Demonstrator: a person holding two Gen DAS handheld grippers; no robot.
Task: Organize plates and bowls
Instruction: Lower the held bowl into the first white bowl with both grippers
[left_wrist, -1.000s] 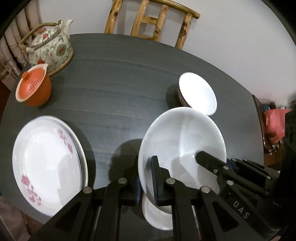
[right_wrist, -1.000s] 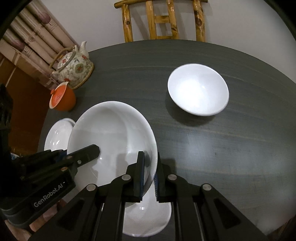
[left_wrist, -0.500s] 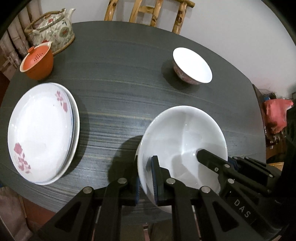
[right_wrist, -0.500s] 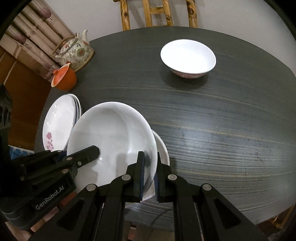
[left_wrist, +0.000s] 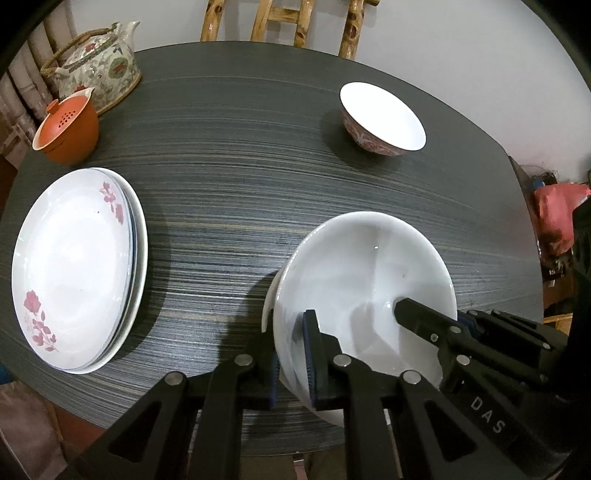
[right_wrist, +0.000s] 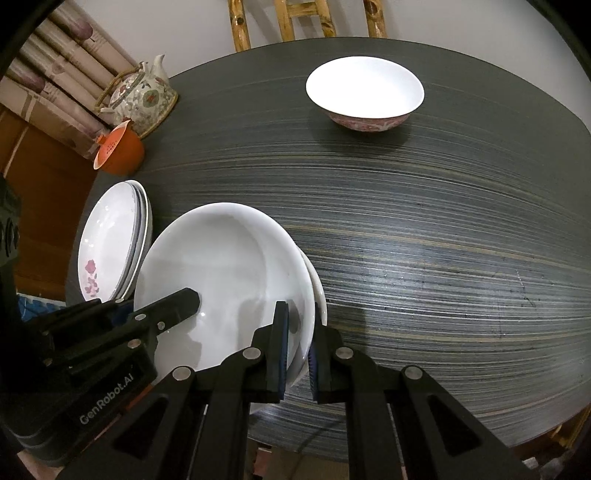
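We grip a large white bowl (left_wrist: 364, 280) by opposite rims, our left hand-held gripper (left_wrist: 291, 354) and right hand-held gripper (right_wrist: 298, 347) each clamped on its wall. It sits nested over another white dish near the dark tabletop (right_wrist: 424, 221) edge, beside stacked flowered plates (left_wrist: 74, 266); a red-patterned bowl (right_wrist: 364, 92) stands well apart.

A round dark grey wood-grain table (left_wrist: 258, 155) fills my view, set before a plain white wall (left_wrist: 461, 44). A bamboo chair (right_wrist: 306, 22) stands behind it, floral beige curtains (right_wrist: 62, 66) hang on my left, and soft overhead light glints off the tabletop.
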